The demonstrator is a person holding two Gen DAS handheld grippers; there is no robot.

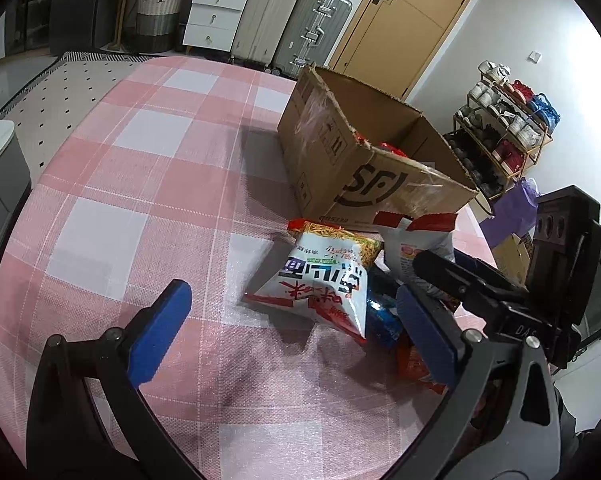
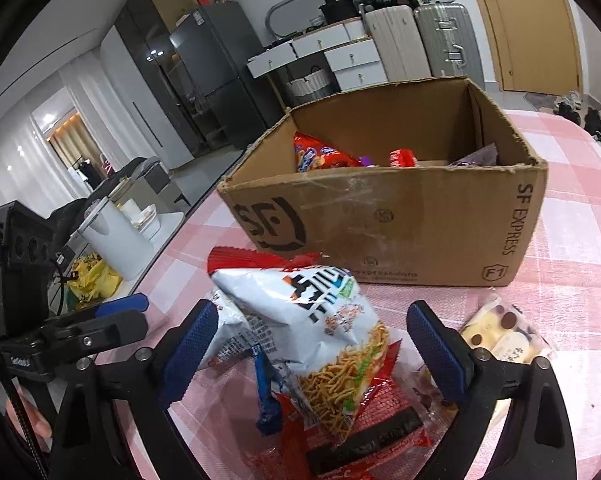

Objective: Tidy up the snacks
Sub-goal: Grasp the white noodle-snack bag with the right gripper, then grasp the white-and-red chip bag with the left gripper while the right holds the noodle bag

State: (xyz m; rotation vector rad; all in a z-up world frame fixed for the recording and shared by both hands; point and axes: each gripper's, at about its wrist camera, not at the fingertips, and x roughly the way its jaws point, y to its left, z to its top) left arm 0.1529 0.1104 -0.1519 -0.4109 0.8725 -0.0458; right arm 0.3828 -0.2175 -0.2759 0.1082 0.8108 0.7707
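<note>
An open cardboard SF box stands on the pink checked tablecloth and holds several snack packs. In front of it lies a pile of snacks topped by a white and red noodle-snack bag, with a blue packet and red packs under it. My left gripper is open, just short of the bag. My right gripper is open with its fingers on either side of the noodle bag. The right gripper also shows at the right in the left wrist view.
A clear pack of round pastries lies right of the pile. A second white bag leans by the box. A shoe rack, suitcases and a door stand beyond the table. A white kettle sits beside the table.
</note>
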